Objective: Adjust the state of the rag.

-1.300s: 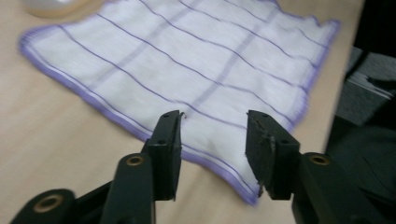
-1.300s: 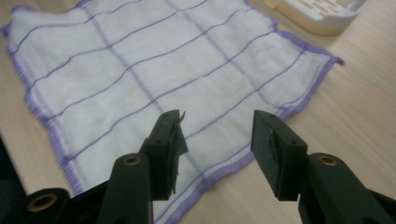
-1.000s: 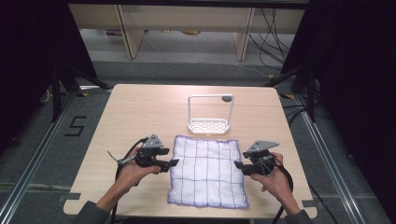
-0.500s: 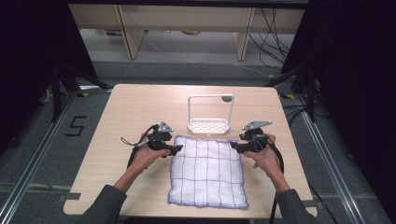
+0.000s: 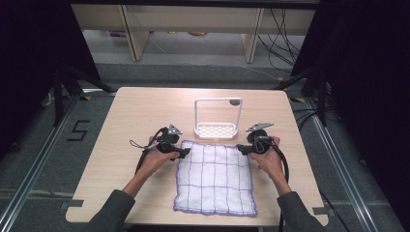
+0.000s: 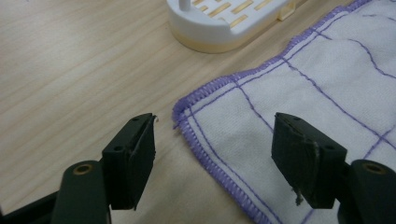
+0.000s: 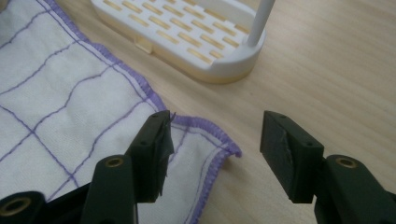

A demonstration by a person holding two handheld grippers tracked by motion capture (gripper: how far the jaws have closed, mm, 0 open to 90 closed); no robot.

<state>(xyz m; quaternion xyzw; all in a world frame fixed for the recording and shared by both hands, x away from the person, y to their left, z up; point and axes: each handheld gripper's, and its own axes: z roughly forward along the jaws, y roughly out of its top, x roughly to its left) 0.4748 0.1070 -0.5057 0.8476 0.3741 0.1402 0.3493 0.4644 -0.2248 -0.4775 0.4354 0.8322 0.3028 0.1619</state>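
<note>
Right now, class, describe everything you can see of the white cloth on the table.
The cloth is white, soft and woven-looking, with a purple stitched hem and a thin purple grid. It lies flat and spread out on the wooden table, just in front of the white rack. Its far corners sit between the open jaws of the left gripper and the right gripper; neither has closed on it.

Wooden table (image 5: 121,125) (grey floor (image 5: 38,145) around)

Between the matt black jaws lies a soft, nubbly white cloth (image 6: 299,88) with purple stitching, beyond them a smooth plastic rack (image 6: 229,23), under them pale, matt wood-grain table (image 6: 79,70).
</note>
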